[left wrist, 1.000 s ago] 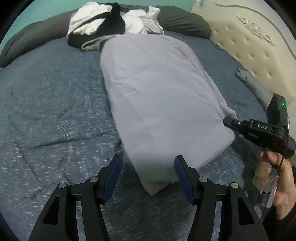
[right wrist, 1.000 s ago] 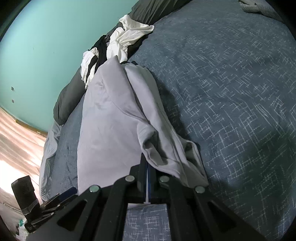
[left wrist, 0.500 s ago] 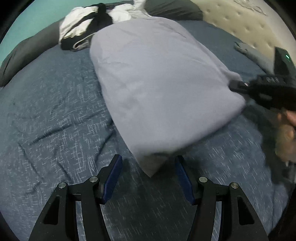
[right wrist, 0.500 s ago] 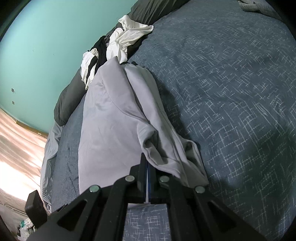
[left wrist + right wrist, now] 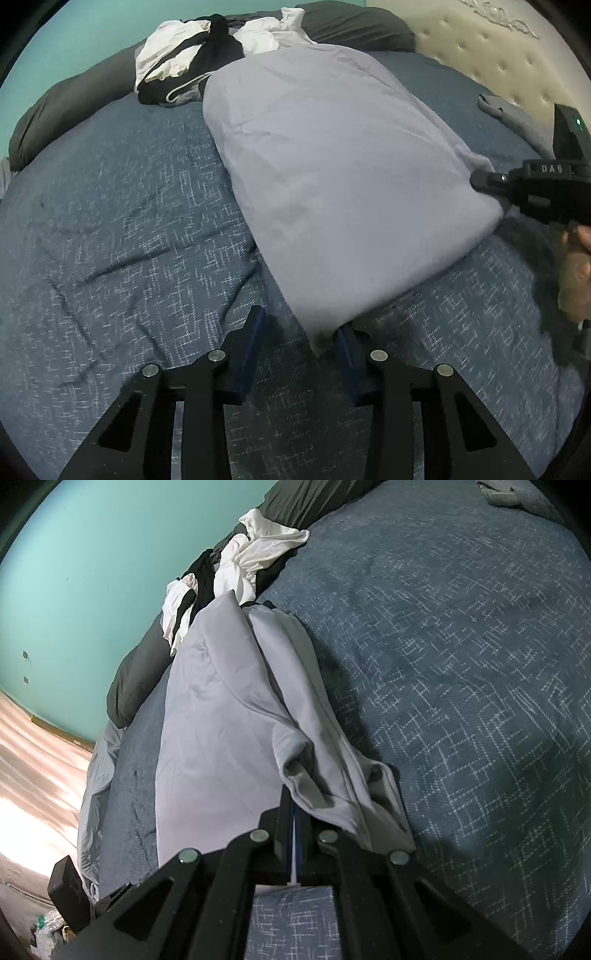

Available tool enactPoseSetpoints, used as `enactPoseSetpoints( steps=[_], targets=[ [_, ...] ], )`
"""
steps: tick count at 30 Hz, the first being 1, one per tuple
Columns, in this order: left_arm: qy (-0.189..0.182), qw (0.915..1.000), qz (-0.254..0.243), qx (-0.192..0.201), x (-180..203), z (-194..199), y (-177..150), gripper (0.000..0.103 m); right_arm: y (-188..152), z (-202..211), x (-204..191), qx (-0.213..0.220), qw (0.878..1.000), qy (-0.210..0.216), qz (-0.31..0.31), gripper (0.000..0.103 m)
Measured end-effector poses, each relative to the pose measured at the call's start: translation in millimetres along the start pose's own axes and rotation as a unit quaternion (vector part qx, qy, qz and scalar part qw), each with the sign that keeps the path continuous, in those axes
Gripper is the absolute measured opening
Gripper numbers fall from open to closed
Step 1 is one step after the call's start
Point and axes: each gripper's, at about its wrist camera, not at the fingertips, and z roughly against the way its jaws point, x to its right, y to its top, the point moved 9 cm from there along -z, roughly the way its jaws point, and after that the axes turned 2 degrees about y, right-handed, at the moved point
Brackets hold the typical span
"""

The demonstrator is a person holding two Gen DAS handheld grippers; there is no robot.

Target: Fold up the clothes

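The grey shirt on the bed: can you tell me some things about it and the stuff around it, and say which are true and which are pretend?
1. The grey shirt lies on a blue blanket. True.
2. The right gripper is wide open with nothing in it. False: it is shut on an edge of the grey shirt.
3. A corner of the shirt hangs between the fingers of the left gripper. True; its jaws are closing.
4. The wall behind the bed is bright red. False: it is turquoise green.
5. A pile of white and black clothes sits at the far end of the shirt. True.
6. The shirt is neatly folded into a small square. False: it is long and spread out.
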Motion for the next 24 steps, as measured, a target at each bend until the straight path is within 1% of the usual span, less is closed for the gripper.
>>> enactPoseSetpoints(
  steps=[3,6,11,14,15,18,21,24],
  targets=[
    [-0.001,1.0000,0.001,0.000,0.0,7.9,-3.4,0.038,1.2,1.0,1.0,0.000,1.000,0.002,-0.003,0.000],
    [-0.011,0.9999,0.006,0.006,-2.4,24.0,0.6,0.037,2.7,1.4,1.1,0.001,1.000,0.002,-0.007,0.000],
    [-0.026,0.9986,0.004,0.045,3.5,54.0,22.4,0.037,3.5,2.1,0.6,0.001,1.000,0.004,-0.011,0.000],
    [-0.030,0.9979,0.007,0.056,8.6,55.9,39.8,0.037,3.3,2.3,0.6,0.001,1.000,0.005,-0.012,0.000],
    [-0.028,0.9983,0.006,0.051,9.3,48.9,43.5,0.037,3.3,2.4,0.6,0.001,1.000,0.005,-0.012,0.000],
    [-0.033,0.9993,0.007,0.018,16.7,27.1,37.5,0.037,3.5,2.6,0.7,0.001,1.000,0.005,-0.011,0.000],
    [-0.036,0.9994,0.000,-0.002,21.6,5.6,24.8,0.037,4.1,2.3,1.7,0.000,1.000,0.005,-0.013,0.000],
    [-0.036,0.9993,0.006,-0.006,21.3,-1.9,18.2,0.037,3.7,2.0,1.7,-0.002,1.000,0.005,-0.013,0.000]
  ],
)
